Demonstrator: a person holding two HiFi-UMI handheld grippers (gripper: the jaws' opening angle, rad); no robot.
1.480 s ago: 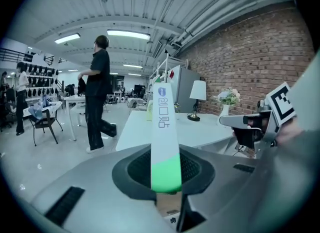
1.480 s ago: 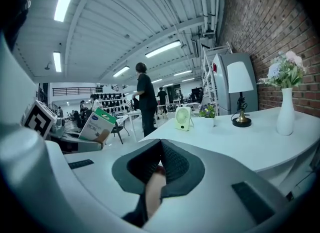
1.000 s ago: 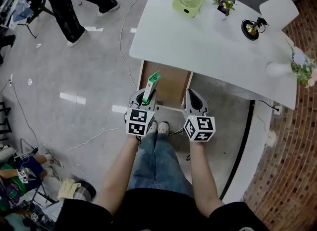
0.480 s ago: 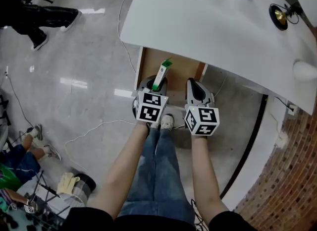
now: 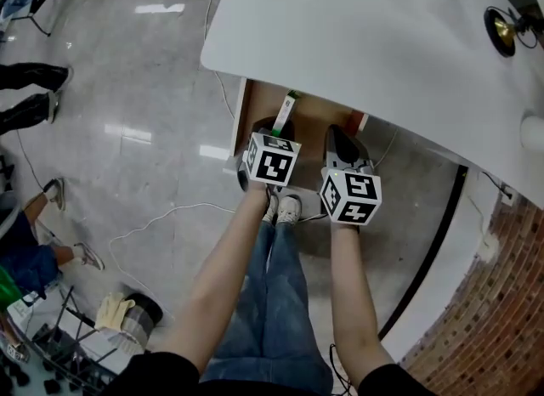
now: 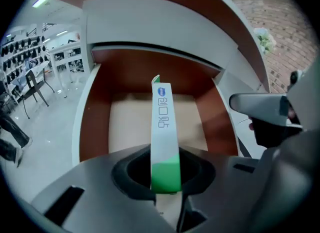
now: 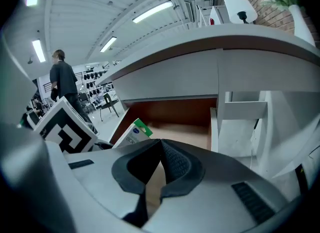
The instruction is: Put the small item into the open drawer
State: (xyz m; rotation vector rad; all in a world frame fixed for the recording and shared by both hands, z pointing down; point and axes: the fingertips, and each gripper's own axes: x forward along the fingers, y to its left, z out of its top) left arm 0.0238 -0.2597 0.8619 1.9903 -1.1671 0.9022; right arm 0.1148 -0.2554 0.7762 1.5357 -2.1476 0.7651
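Observation:
A slim white box with a green end (image 5: 286,112) sticks out forward from my left gripper (image 5: 278,133), which is shut on its green end (image 6: 165,173). The box's far end points over the open wooden drawer (image 5: 240,122) under the white table (image 5: 357,37). In the left gripper view the box (image 6: 164,122) runs straight ahead above the drawer's pale floor (image 6: 127,122). My right gripper (image 5: 341,139) hovers just to the right at the drawer's front, shut and empty (image 7: 159,174). From there the box (image 7: 131,131) shows at left.
The tabletop overhangs the back of the drawer. A white cable (image 5: 161,220) trails over the glossy floor at left. A bystander's legs (image 5: 30,105) stand at far left. A brick wall (image 5: 501,301) and the table's white side panel (image 5: 442,241) close the right.
Both grippers have moved forward toward the drawer, and the box's tip now reaches in under the table edge. The bystander at upper left has walked further away.

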